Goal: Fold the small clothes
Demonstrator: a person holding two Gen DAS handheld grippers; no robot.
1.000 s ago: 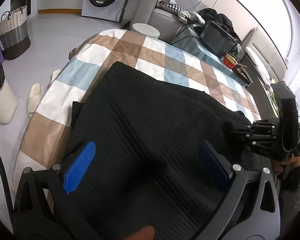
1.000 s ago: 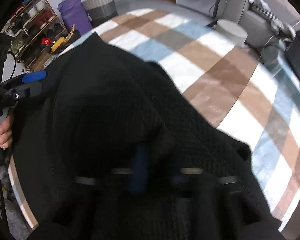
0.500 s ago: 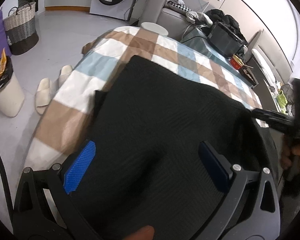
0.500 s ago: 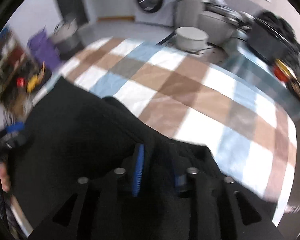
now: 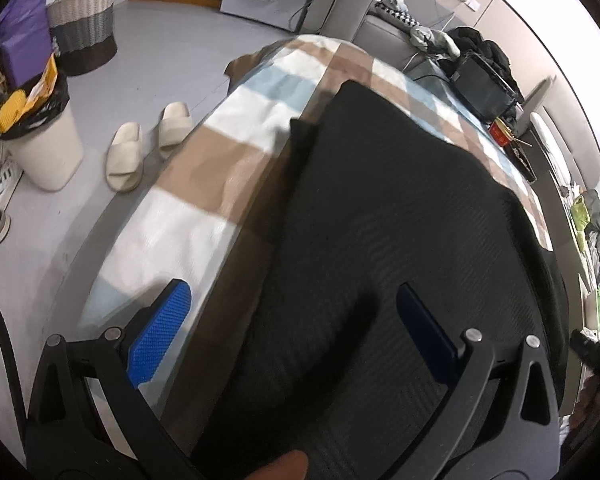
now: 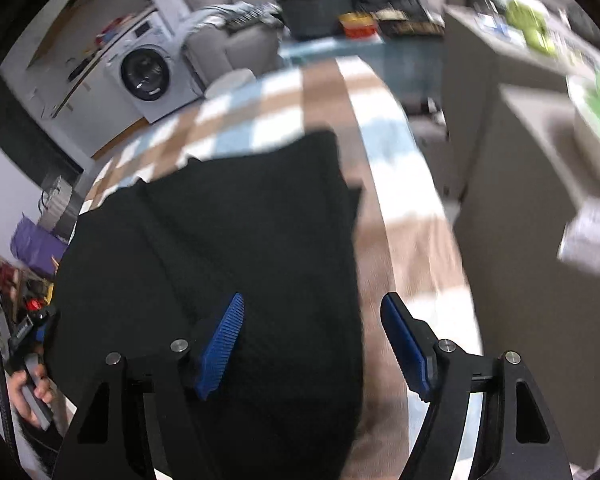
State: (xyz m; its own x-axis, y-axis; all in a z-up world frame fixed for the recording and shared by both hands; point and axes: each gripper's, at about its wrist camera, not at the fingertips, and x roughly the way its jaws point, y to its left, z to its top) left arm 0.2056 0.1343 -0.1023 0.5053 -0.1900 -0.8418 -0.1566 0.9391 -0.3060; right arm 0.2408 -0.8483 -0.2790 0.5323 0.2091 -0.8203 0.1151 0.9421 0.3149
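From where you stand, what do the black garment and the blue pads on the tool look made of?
The black garment looks like soft knit fabric, matte, with a fine ribbed weave visible. The blue pads on the right tool look like rubber or soft plastic, matte, with moulded ridges; its jaws are opening, not pressing the cloth. The exact material can't be told.

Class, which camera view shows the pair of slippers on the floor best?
The left wrist view. The slippers lie side by side on the floor beside the checked blanket, sharp and unobstructed. The right wrist view does not show them at all.
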